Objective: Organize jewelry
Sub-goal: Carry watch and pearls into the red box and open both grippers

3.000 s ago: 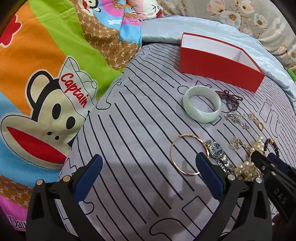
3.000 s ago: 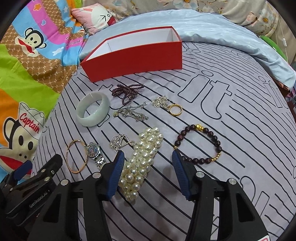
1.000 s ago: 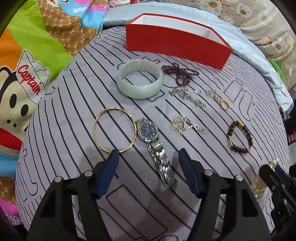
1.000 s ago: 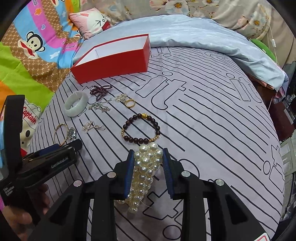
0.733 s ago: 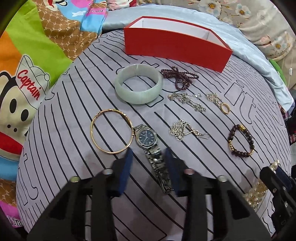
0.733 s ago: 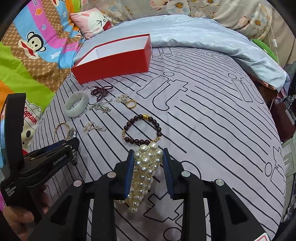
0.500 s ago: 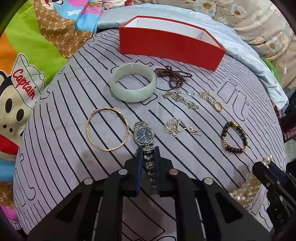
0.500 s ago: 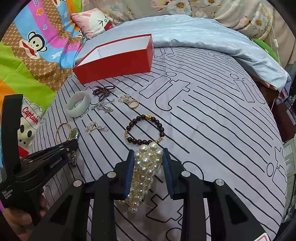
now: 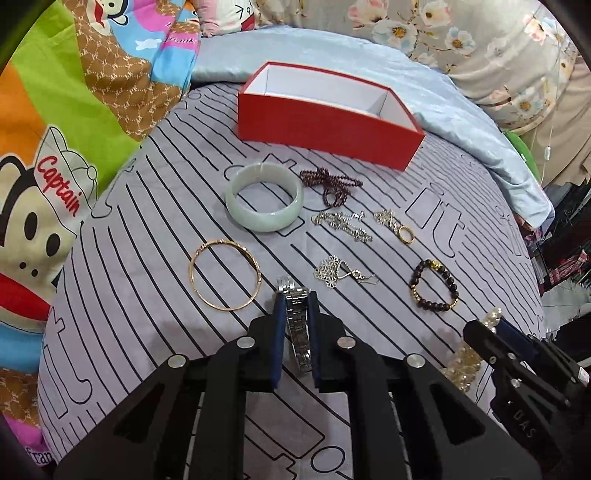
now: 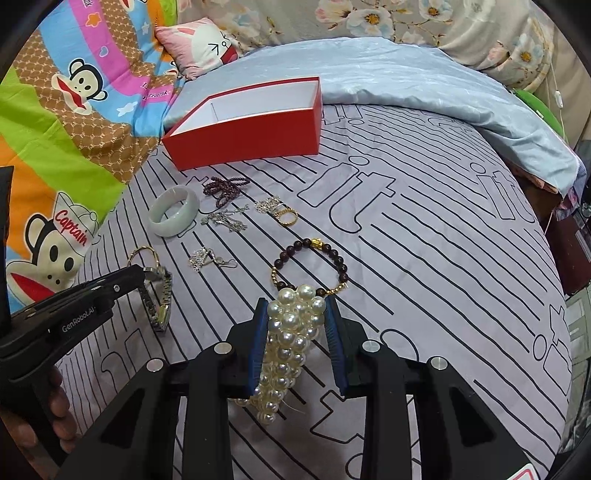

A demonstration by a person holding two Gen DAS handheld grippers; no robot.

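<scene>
Left gripper is closed tight on the steel band of the wristwatch, gripping it across its narrow width so the links sit flat between the blue pads; the watch looks lifted just clear of the bed, its band drooping below the fingers. Right gripper is clamped on a thick bunch of pearl strands, squeezed at the sides so the loose loops hang together rather than spill. Both pieces are probably bound for the open red box, which stands well beyond the spread with its white inside bare.

Between the grippers and the box the rest lies apart in rough rows: a gold bangle just beside the watch, a pale jade bangle, a tangle of dark red beads, a silver chain, a gold ring with a filigree charm, a silver flower pendant and a dark bead bracelet.

All of it rests on a grey bed cover with black line print, soft and slightly domed, so pieces may sink or slide. A monkey-print quilt, a pale blue sheet and floral pillows surround it
</scene>
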